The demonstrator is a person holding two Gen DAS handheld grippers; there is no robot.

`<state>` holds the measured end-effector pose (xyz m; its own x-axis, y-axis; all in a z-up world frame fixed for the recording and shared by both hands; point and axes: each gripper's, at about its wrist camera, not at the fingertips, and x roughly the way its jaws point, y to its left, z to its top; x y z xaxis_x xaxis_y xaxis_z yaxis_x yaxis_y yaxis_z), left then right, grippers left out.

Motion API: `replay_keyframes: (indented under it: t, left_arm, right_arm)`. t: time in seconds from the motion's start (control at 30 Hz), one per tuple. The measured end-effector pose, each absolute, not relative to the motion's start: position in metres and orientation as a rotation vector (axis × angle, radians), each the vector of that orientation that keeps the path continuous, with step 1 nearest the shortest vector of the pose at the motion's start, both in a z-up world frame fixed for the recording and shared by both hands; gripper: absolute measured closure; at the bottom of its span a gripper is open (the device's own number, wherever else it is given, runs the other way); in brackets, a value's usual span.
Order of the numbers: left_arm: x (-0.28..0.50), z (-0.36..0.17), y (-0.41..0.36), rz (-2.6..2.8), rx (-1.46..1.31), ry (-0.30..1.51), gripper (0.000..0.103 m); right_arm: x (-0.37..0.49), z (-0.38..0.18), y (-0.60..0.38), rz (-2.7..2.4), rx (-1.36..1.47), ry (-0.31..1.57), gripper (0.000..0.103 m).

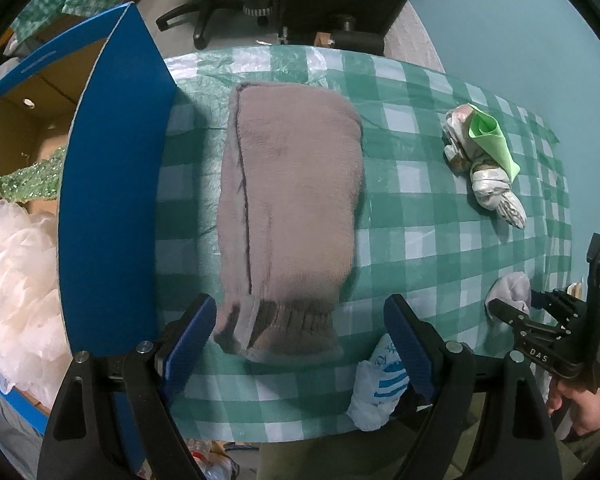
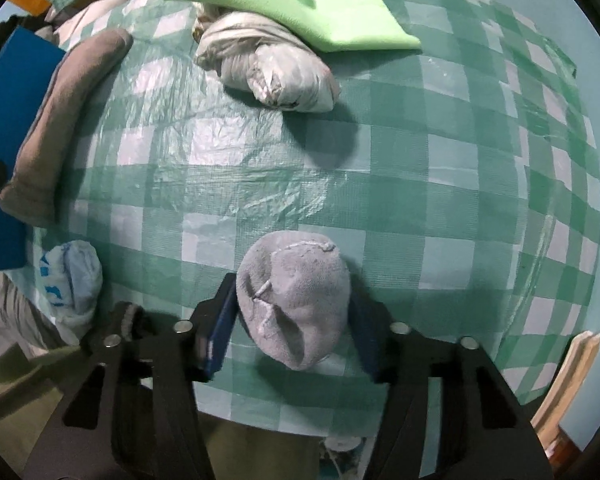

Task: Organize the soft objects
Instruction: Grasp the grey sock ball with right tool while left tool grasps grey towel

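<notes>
A grey fuzzy mitt (image 1: 292, 208) lies flat on the green checked tablecloth (image 1: 420, 220), its ribbed cuff toward me. My left gripper (image 1: 300, 344) is open, its fingers on either side of the cuff, not touching it. My right gripper (image 2: 292, 320) is shut on a balled light-grey sock (image 2: 296, 296) near the table's front edge; it also shows in the left wrist view (image 1: 508, 312). The mitt appears at the left in the right wrist view (image 2: 60, 120). A knotted white plastic bag (image 2: 268, 68) with a light-green cloth (image 2: 300, 8) on it lies at the far side.
A cardboard box with a blue flap (image 1: 112, 200) stands left of the table, holding a white mesh sponge (image 1: 16, 300) and a green sparkly item (image 1: 32, 180). A crumpled white-and-blue plastic bag (image 1: 376, 388) lies at the front edge. An office chair (image 1: 300, 0) stands behind the table.
</notes>
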<state>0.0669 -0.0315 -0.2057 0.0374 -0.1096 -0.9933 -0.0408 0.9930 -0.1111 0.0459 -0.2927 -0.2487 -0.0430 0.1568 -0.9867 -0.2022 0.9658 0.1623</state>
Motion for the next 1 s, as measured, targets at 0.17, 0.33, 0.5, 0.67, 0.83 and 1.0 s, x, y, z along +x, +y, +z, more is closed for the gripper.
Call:
replay_keyframes:
  t: [0.17,0.33,0.5,0.67,0.83,1.0]
  left_arm:
    - [0.077,-0.211,-0.032,-0.051,-0.113,1.548,0.016]
    - [0.089,-0.218,-0.037,-0.052,-0.113,1.569,0.015]
    - [0.102,-0.231,-0.038,-0.021,-0.093,1.581,0.012]
    - [0.115,-0.244,-0.041,0.003,-0.055,1.602,0.012]
    - [0.124,-0.258,-0.043,0.016,-0.015,1.613,0.011]
    - [0.127,-0.265,-0.045,0.014,0.001,1.581,0.011]
  right_arm:
    - [0.053,-0.242,-0.289,0.326,-0.060,1.569,0.071]
    - [0.070,-0.234,-0.284,0.334,-0.058,1.556,0.072]
    - [0.087,-0.229,-0.274,0.354,-0.063,1.543,0.072]
    - [0.090,-0.220,-0.272,0.369,-0.064,1.526,0.072]
    - [0.091,-0.212,-0.267,0.371,-0.053,1.516,0.071]
    - [0.088,-0.205,-0.271,0.377,-0.059,1.511,0.071]
